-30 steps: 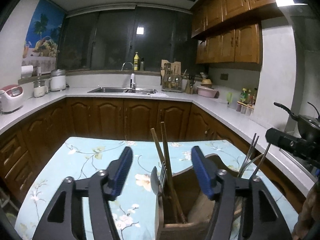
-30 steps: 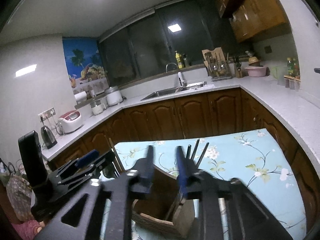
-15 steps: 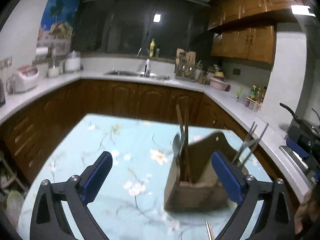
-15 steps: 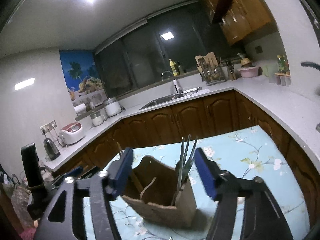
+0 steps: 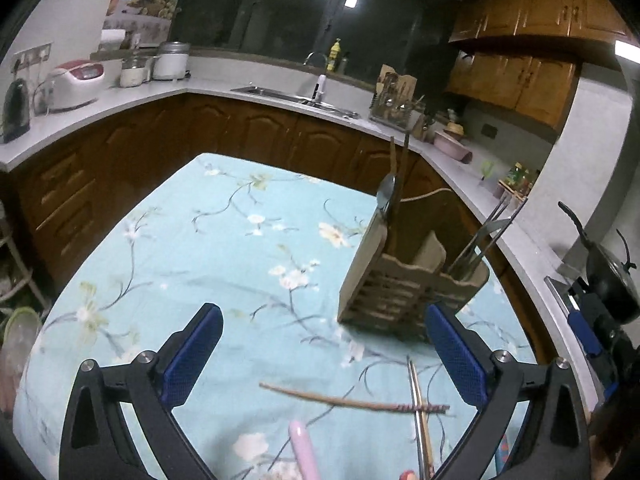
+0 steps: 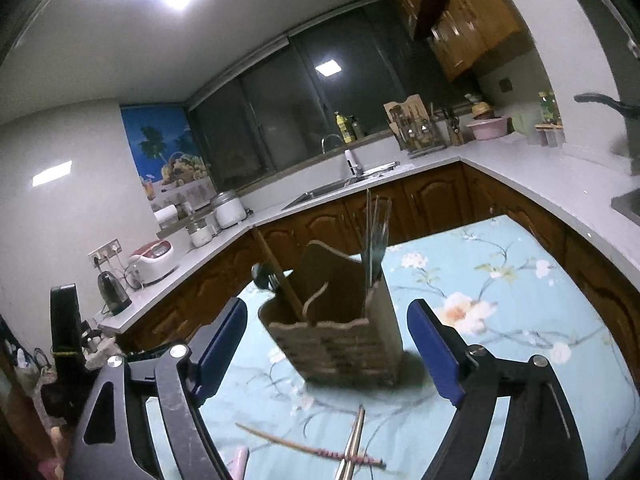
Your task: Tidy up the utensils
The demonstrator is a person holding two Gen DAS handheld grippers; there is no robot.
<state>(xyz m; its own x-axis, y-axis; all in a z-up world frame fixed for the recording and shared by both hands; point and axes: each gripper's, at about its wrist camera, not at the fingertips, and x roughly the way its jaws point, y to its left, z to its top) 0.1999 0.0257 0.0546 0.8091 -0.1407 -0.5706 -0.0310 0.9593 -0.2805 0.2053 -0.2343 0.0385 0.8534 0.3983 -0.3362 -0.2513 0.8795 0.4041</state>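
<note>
A wooden utensil holder (image 5: 404,280) (image 6: 340,340) stands on the floral tablecloth. Wooden chopsticks, a spoon and a fork stand in its left compartment (image 6: 276,272), metal utensils in its right one (image 5: 484,236) (image 6: 374,236). On the cloth in front lie a wooden chopstick (image 5: 352,400) (image 6: 304,446), crossed by metal chopsticks (image 5: 418,416) (image 6: 352,448), and a pink handle (image 5: 302,448) (image 6: 240,458). My left gripper (image 5: 324,356) is open and empty, near side of the holder. My right gripper (image 6: 328,348) is open and empty, its jaws either side of the holder in view but nearer than it.
The table (image 5: 208,240) is covered with a light blue floral cloth. Brown cabinets and a white counter (image 5: 248,96) with sink, rice cooker (image 5: 76,80) and kettle run behind. A black pan (image 5: 612,276) sits at the right. The right gripper shows at the left wrist view's right edge (image 5: 588,328).
Both grippers have pulled back and away from the holder and opened wide. The loose chopsticks and pink handle on the cloth have come into view.
</note>
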